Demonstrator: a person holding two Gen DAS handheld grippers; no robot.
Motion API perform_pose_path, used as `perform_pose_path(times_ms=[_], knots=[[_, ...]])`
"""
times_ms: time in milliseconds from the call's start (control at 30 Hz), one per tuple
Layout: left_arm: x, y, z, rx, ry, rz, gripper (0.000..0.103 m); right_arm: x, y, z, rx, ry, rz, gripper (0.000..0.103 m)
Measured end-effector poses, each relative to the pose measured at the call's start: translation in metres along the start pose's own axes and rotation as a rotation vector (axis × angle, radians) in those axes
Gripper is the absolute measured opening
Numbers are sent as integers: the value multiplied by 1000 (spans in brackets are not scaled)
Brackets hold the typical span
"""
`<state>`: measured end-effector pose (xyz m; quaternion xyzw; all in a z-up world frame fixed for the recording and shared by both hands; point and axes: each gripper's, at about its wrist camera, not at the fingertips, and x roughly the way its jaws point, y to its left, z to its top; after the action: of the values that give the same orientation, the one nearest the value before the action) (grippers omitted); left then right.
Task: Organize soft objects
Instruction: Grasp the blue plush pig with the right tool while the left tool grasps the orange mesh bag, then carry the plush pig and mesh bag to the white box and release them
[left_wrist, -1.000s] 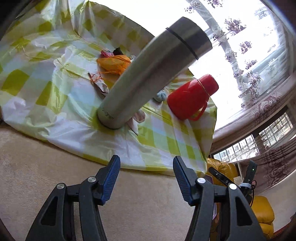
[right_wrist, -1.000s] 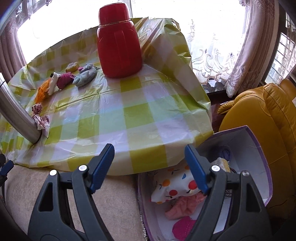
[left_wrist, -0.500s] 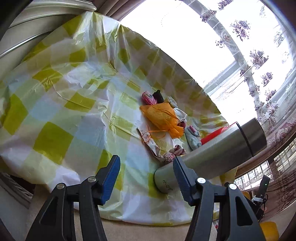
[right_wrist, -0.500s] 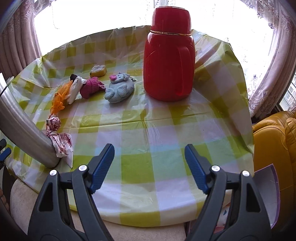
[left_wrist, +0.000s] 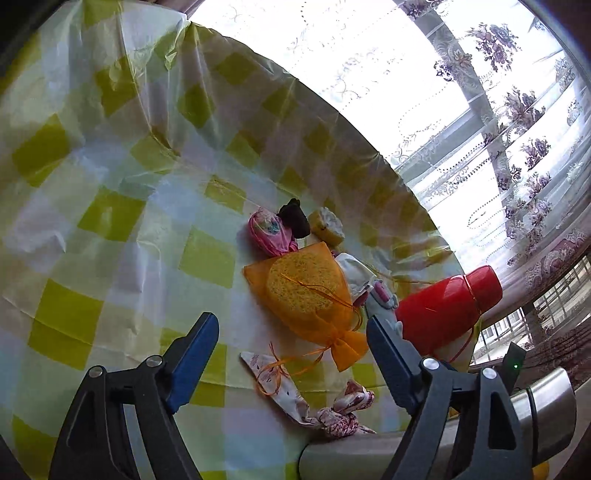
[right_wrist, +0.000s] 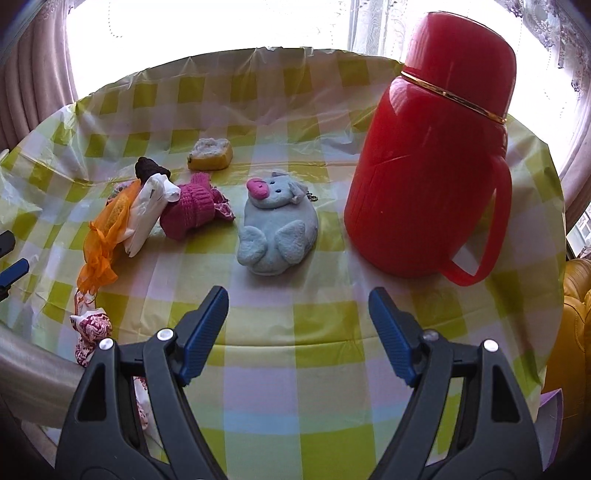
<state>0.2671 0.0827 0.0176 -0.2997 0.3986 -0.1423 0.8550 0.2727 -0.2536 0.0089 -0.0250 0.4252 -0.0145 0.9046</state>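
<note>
Blown-out window (right_wrist: 221, 33) backlight, soft daylight on the tablecloth (right_wrist: 314, 295), strong fisheye bending at edges.

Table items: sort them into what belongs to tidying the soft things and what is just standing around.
For the job: blue plush elephant, pink knitted sock, orange mesh pouch, yellow sponge, patterned cloth bundle, black knitted piece.

Just there: red thermos jug, steel flask, checked tablecloth.

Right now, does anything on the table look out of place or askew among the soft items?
Two hard vessels sit among the soft things: a red thermos jug standing beside the grey plush elephant, and a steel flask at the near edge by the patterned cloth bag. Nothing looks spilled or damaged.
</note>
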Motion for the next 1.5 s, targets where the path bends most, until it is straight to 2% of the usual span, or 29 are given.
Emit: perform_pose_path(times_ms=[233,333,567,700,800,900,933,1000,1100,1300,1500], knots=[[67,-8,25,102,104,4,91,45,21,26,-54,22,4,81],[90,-14,29,151,135,-17,101,60,21,33,-59,33,-13,81],[131,-18,31,215,194,1,103,92,21,44,-65,64,-33,81],[134,-20,30,240,180,-18,103,105,19,46,-55,82,-28,81],[135,-23,25,298,180,3,102,110,18,45,-51,84,-20,81],[136,-30,20,354,193,39,95,110,15,44,-39,79,-5,77],[136,-30,20,352,199,30,82,109,15,44,-42,76,-5,68],[136,-29,20,340,206,15,82,106,17,45,-55,70,-3,55],[133,-29,19,342,208,10,82,100,21,42,-64,65,14,49],[116,-24,17,309,170,28,82,79,30,26,-62,48,50,46],[75,-12,11,247,72,71,82,53,29,4,-39,42,70,46]])
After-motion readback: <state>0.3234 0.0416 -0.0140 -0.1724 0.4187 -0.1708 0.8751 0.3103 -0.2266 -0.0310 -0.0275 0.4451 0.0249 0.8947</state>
